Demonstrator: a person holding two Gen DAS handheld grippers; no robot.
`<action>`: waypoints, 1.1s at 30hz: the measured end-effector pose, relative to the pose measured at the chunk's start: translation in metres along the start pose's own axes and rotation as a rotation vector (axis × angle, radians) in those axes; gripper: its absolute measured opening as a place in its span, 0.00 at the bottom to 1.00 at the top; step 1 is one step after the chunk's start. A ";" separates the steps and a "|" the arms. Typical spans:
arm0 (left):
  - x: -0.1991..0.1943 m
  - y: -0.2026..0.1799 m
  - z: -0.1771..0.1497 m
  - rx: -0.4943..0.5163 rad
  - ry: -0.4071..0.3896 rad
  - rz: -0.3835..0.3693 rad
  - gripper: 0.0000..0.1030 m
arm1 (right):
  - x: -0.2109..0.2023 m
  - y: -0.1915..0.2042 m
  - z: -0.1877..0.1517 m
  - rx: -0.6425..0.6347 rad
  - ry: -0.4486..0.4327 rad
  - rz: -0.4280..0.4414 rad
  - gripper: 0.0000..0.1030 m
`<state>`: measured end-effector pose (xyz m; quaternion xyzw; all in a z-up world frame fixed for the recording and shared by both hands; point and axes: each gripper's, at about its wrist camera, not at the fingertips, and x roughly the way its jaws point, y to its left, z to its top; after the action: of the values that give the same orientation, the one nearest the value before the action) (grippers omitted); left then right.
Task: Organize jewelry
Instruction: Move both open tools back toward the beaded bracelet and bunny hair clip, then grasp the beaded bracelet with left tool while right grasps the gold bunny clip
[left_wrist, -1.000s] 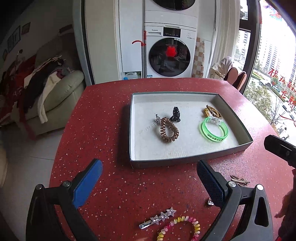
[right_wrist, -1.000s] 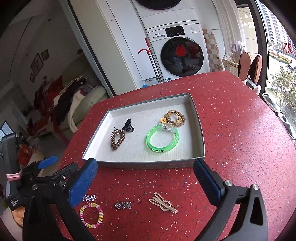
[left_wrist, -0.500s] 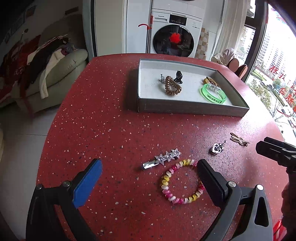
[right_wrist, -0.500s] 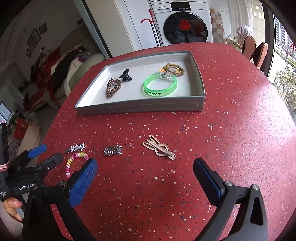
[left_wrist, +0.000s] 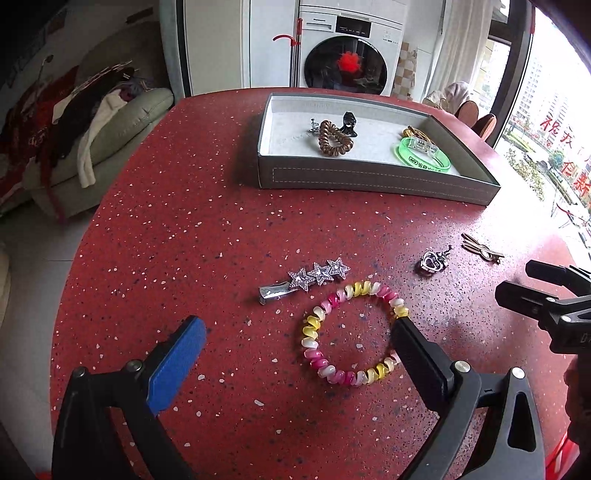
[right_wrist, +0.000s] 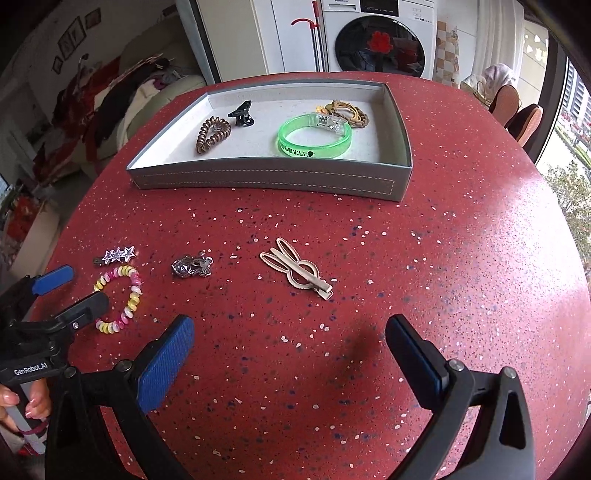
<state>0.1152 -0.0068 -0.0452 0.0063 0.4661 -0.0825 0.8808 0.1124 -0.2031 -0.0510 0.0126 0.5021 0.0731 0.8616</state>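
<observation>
A grey tray (left_wrist: 369, 177) (right_wrist: 266, 179) holds a brown coil tie (left_wrist: 334, 139), a black claw clip (right_wrist: 242, 113), a green bangle (right_wrist: 314, 136) and a braided gold piece (right_wrist: 347, 109). On the red table lie a star clip (left_wrist: 306, 278) (right_wrist: 116, 254), a pink-yellow bead bracelet (left_wrist: 351, 328) (right_wrist: 120, 295), a heart pendant (left_wrist: 430, 262) (right_wrist: 192, 265) and a bunny clip (right_wrist: 295, 271) (left_wrist: 480, 248). My left gripper (left_wrist: 299, 339) (right_wrist: 74, 290) is open, low over the bracelet, its right finger on the bracelet's right side. My right gripper (right_wrist: 291, 345) is open and empty, short of the bunny clip.
A washing machine (left_wrist: 347, 62) and white cabinets stand behind the table. A sofa with clothes (left_wrist: 92, 122) is at the left. Chairs (right_wrist: 517, 110) and a window are at the right. The table edge curves down at left.
Both grippers have pulled back from the tray and dropped toward the near table. The loose jewelry now fills the views; the left gripper has come down over the bead bracelet.
</observation>
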 end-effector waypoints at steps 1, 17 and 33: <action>0.002 -0.001 0.000 0.005 0.006 0.002 0.99 | 0.001 0.001 0.001 -0.016 0.000 -0.012 1.00; 0.008 -0.009 -0.005 0.055 0.014 0.016 0.92 | 0.017 0.005 0.016 -0.146 -0.002 -0.065 0.69; -0.002 -0.020 -0.008 0.132 0.000 -0.031 0.50 | 0.014 0.027 0.016 -0.197 0.040 -0.028 0.12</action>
<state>0.1042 -0.0257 -0.0472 0.0572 0.4596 -0.1265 0.8772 0.1301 -0.1741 -0.0521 -0.0809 0.5099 0.1102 0.8493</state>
